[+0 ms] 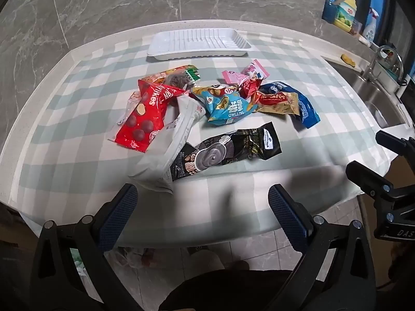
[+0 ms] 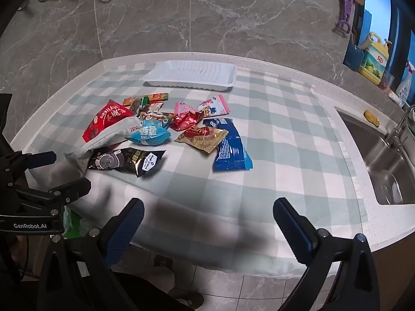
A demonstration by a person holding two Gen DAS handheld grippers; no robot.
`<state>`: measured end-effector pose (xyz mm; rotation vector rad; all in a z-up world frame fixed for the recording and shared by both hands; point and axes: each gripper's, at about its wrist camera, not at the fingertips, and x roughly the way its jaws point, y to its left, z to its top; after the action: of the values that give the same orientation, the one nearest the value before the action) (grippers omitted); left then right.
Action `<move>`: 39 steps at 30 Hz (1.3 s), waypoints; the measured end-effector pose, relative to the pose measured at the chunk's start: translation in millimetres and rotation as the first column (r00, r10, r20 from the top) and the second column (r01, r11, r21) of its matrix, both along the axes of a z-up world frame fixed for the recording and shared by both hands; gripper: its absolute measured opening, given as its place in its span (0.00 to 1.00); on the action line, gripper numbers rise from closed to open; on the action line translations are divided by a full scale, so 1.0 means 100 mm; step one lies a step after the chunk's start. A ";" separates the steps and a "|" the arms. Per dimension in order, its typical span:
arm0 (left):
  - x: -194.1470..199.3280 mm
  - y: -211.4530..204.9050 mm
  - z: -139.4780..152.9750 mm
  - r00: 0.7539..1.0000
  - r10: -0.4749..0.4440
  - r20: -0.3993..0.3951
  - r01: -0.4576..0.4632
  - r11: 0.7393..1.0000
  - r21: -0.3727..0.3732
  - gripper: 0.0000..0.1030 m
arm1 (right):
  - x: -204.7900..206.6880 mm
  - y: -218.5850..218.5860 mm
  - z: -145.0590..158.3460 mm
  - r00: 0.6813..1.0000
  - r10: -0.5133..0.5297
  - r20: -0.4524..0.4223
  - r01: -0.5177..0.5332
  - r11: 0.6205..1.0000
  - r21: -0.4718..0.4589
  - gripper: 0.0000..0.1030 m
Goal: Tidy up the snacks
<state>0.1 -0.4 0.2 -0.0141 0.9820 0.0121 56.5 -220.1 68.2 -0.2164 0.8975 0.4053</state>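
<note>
White tray (image 1: 198, 43) at counter (image 2: 298, 134) far edge; snack packets (image 1: 207, 108) mid-counter; left gripper (image 1: 202, 213) and right gripper (image 2: 208, 226) both spread apart, holding nothing

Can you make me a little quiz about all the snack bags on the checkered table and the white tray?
1. True or false: the white tray already has snacks in it.
2. Which packet lies nearest the table's front edge? A) the black packet B) the pink packet C) the red packet
3. Fill in: both the left gripper and the right gripper are ____ and hold nothing.

Key: 1 false, the tray holds no snacks. 2 A. 3 open.
</note>
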 end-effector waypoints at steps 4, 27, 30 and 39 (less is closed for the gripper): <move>0.00 -0.01 0.00 1.000 0.003 0.003 -0.003 1.000 0.006 0.99 | 0.00 -0.01 0.00 1.000 0.000 0.000 0.000 1.000 0.001 0.99; 0.05 0.01 0.00 1.000 0.023 0.012 -0.023 1.000 0.013 0.99 | 0.06 -0.05 -0.02 1.000 -0.002 -0.003 0.002 1.000 0.014 0.99; 0.05 0.02 0.01 1.000 0.023 0.013 -0.023 1.000 0.014 0.99 | 0.06 -0.05 -0.02 1.000 -0.002 -0.005 0.003 1.000 0.015 0.99; 0.06 0.01 0.02 1.000 0.024 0.012 -0.024 1.000 0.016 0.99 | 0.07 -0.05 -0.02 1.000 -0.003 -0.007 0.003 1.000 0.017 0.99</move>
<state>6.1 0.8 2.6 -0.0116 0.9694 0.0422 63.5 -225.3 66.0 -0.1978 0.9005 0.4114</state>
